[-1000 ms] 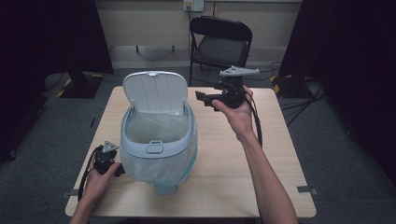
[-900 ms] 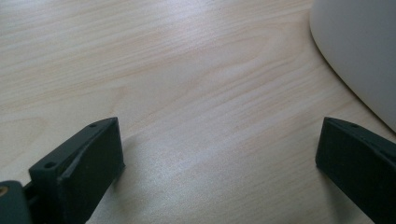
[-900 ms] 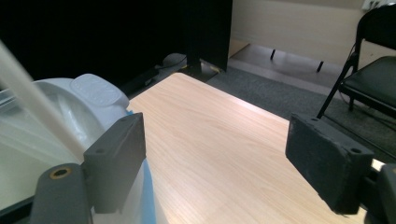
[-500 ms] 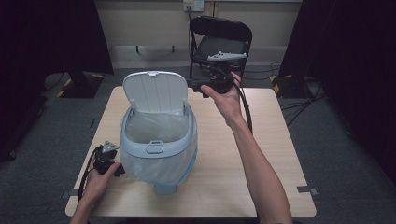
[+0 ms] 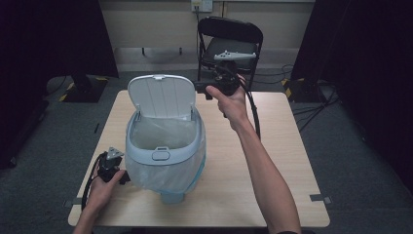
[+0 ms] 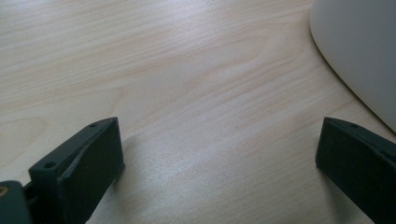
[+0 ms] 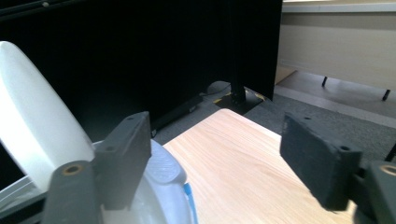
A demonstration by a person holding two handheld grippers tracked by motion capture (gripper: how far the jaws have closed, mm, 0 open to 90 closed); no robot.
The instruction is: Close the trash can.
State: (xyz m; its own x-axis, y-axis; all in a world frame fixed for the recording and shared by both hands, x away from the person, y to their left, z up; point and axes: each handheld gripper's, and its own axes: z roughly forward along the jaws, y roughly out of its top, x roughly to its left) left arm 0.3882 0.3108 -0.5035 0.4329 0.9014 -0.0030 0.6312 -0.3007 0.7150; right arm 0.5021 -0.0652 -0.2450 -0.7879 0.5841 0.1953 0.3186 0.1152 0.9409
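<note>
High view: your right gripper (image 5: 200,89) sits raised just behind the upright white flip lid (image 5: 162,96) of the pale blue plastic bin w/ clear liner bag (image 5: 165,146), jaws aimed at the lid's back edge. They've just been closing a bit, yet nothing's between them, so I'd judge you're lining up to tip the lid shut. Your left gripper (image 5: 124,178) rests low on the light wood table (image 5: 272,146), tips at the bin's lower wall by the bag, prob. to brace the bin so it won't slide when the lid gets pushed.

Left gripper view: what the top cam can't give you – fingers (image 6: 79,172) spread wide, bare table grain between them, nothing pinched. The bin's pale wall (image 6: 359,51) curves in beyond the far-side finger, close but apart from it.

Right gripper view: fingers (image 7: 123,154) wide apart & empty. The white lid (image 7: 37,126) stands just outside the near finger, the bin's hinge end right beneath it; between the fingers there's table (image 7: 233,154) and dark curtain beyond. The contact gap is clear here, not from above
</note>
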